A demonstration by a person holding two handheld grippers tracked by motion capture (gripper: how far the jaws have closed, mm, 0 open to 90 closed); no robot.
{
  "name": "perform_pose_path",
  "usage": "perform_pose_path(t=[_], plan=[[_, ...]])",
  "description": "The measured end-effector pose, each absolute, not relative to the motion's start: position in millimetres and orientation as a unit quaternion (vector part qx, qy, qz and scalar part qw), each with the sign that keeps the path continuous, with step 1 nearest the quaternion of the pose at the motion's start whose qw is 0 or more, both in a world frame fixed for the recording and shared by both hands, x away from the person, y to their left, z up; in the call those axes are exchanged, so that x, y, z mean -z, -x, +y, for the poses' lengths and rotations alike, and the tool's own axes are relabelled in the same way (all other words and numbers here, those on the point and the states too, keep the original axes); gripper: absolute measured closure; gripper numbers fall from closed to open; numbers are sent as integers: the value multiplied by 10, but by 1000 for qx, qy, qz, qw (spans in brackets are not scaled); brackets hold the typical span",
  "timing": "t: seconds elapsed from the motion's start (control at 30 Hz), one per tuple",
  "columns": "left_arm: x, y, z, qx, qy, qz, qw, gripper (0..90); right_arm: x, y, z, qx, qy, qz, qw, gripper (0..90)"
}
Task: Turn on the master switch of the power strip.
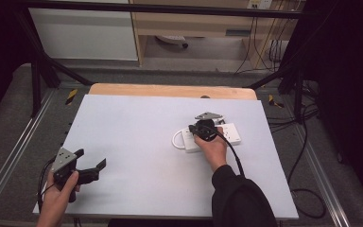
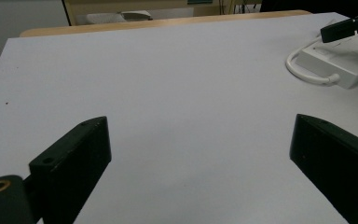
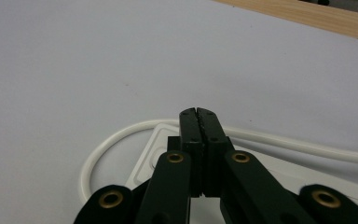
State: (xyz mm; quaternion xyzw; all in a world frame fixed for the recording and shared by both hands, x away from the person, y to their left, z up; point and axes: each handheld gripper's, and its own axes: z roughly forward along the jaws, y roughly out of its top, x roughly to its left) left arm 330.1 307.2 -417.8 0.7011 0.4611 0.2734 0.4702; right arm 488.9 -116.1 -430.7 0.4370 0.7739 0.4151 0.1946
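The white power strip [image 1: 212, 137] lies flat on the right half of the white table top [image 1: 137, 137], a little beyond the middle, with its white cable [image 3: 103, 148] curling out in a loop from the end that faces the table's centre. The right gripper [image 3: 199, 116] is down over that end of the strip, its jaws pressed flat together with nothing between them — from its own view the closed tips sit just above the strip's top face, near the corner where the cable leaves, though I cannot tell whether they actually touch the plastic. It looks like a press or a nudge with closed tips, perhaps at a switch, rather than a grasp. The left gripper [image 1: 82, 168] hangs well apart near the front left edge of the table, jaws spread wide over bare surface and holding nothing; in its view the strip [image 2: 340, 65] sits far off to the right. The risk, as I judge it, is that the strip is light and unsecured: a push from the closed tips that is off-centre could slide or pivot it on the smooth top, or the tips could skid off the glossy casing onto the cable loop — and no second gripper is near enough to steady it.
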Motion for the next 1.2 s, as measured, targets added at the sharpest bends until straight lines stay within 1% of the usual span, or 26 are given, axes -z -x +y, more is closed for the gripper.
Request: perform_pose_path(t=[0.5,1.2], plan=[[4177,-3300,3068,-272,-701,461,471,54,4342,-4835,-1071,-410,-426,784,189,900],[4174,-3296,3070,-272,-701,461,472,54,4371,-4807,-1024,-406,-418,788,198,900]])
